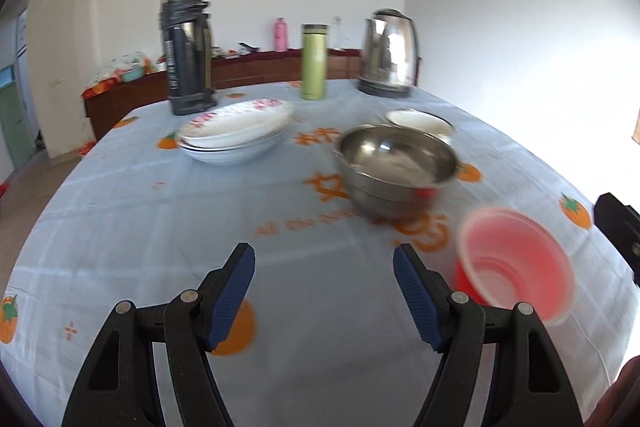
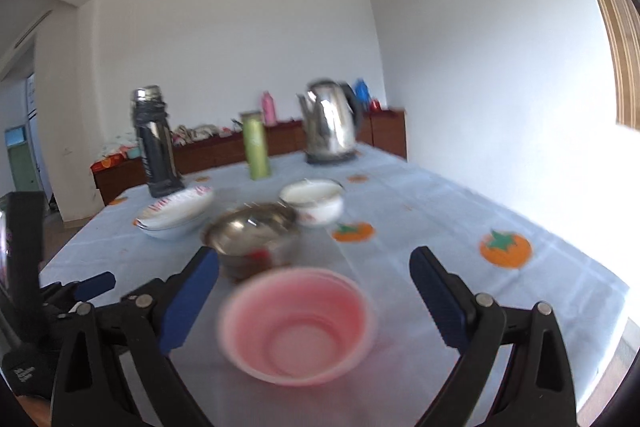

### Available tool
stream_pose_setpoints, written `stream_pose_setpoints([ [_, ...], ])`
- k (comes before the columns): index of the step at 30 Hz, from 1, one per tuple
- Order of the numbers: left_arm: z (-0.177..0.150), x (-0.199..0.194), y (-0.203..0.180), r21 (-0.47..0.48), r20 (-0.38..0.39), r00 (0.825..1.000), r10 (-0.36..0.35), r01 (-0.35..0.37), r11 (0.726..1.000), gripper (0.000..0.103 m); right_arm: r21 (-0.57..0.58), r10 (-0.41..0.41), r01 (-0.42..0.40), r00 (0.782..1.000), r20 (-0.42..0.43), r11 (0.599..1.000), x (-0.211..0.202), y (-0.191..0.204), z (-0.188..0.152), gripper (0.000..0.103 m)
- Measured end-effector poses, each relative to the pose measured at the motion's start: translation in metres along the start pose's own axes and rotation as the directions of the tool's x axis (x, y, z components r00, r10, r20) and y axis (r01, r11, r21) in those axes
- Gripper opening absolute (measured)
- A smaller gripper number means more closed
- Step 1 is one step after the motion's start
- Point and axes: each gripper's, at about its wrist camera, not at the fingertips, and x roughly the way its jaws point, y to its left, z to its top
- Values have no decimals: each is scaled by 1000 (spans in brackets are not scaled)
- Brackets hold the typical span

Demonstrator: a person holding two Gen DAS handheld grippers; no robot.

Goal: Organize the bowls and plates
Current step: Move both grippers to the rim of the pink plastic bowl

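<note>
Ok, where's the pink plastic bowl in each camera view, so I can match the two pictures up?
Left wrist view: the pink plastic bowl sits low on the right, just outside the left hand-held gripper, whose jaws stand open and empty.
Right wrist view: the bowl is low and central, between the open jaws of the right hand-held gripper, untouched.
Shared landmark: the steel bowl stands just behind it in both.

No legible text on anything
</note>
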Motion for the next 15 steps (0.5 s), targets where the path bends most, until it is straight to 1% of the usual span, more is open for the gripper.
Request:
stream_pose_setpoints([
  [2, -3, -1, -11, 12, -6, 1000, -19, 20, 1000, 74, 40, 9, -7, 999, -50, 999, 5, -19, -2, 82],
  [3, -3, -1, -15, 13, -9, 1000, -29, 29, 999, 74, 55, 13, -9, 997, -78, 998, 8, -27, -3, 74],
  [4, -4, -2, -19, 13, -13, 999, -41, 41, 999, 74, 63, 21, -14, 995, -100, 998, 11, -32, -5, 70],
  [6, -3, -2, -26, 5, -18, 997, -77, 77, 997, 74, 82, 55, -44, 989, -141, 996, 18, -38, -9, 68],
  [8, -2, -2, -32, 1, -13, 996, -89, 89, 996, 70, 92, 80, -66, 985, -153, 994, 20, -39, -12, 67],
  [10, -1, 2, -36, 3, -21, 995, -95, 95, 995, 60, 75, 97, -86, 982, -163, 993, 23, -33, -14, 67],
  [12, -1, 8, -40, 3, -48, 993, -112, 113, 994, 51, 54, 91, -83, 981, -171, 995, 25, -30, -16, 67],
  [13, -1, 11, -43, 3, -62, 990, -123, 124, 992, 48, 47, 85, -78, 981, -174, 996, 26, -29, -17, 64],
  [15, -2, 15, -48, 5, -75, 988, -132, 133, 991, 48, 55, 85, -76, 979, -186, 996, 29, -30, -18, 61],
])
